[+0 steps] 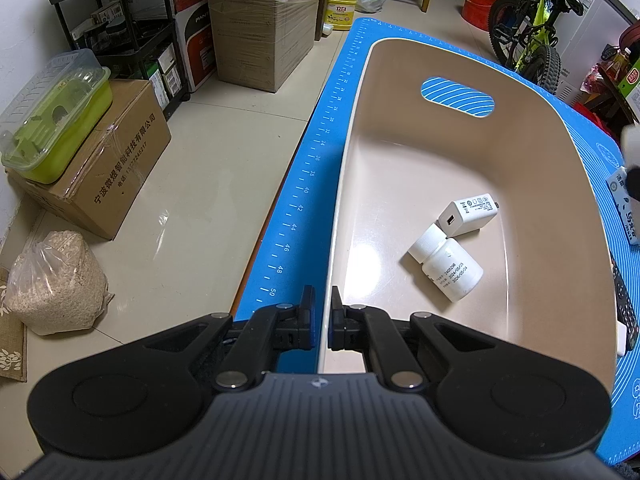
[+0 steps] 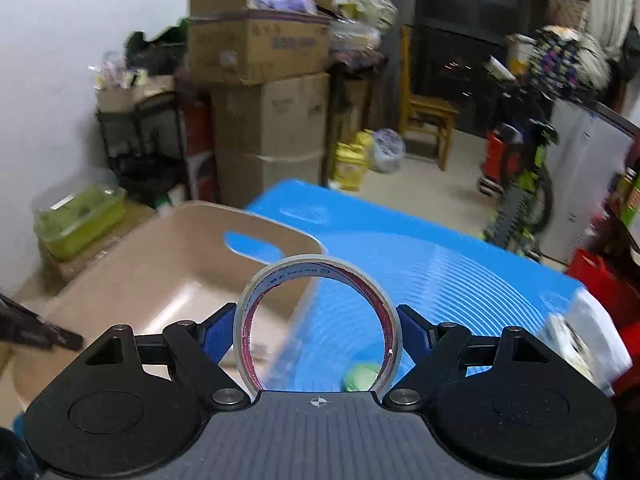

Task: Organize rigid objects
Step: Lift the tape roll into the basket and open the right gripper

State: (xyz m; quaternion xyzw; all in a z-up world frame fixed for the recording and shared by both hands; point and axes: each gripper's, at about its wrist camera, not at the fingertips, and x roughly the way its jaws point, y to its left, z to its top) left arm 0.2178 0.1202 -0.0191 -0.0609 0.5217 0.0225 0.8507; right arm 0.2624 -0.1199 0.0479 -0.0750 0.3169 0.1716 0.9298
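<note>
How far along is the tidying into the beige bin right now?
Done: a white pill bottle and a white charger lie in the beige bin. In hand: the right gripper holds a tape roll; the left gripper clamps the bin's rim. Left: a remote outside.

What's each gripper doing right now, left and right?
Left gripper: closed on the rim of the beige bin.
Right gripper: closed on the clear tape roll, holding it upright.
</note>
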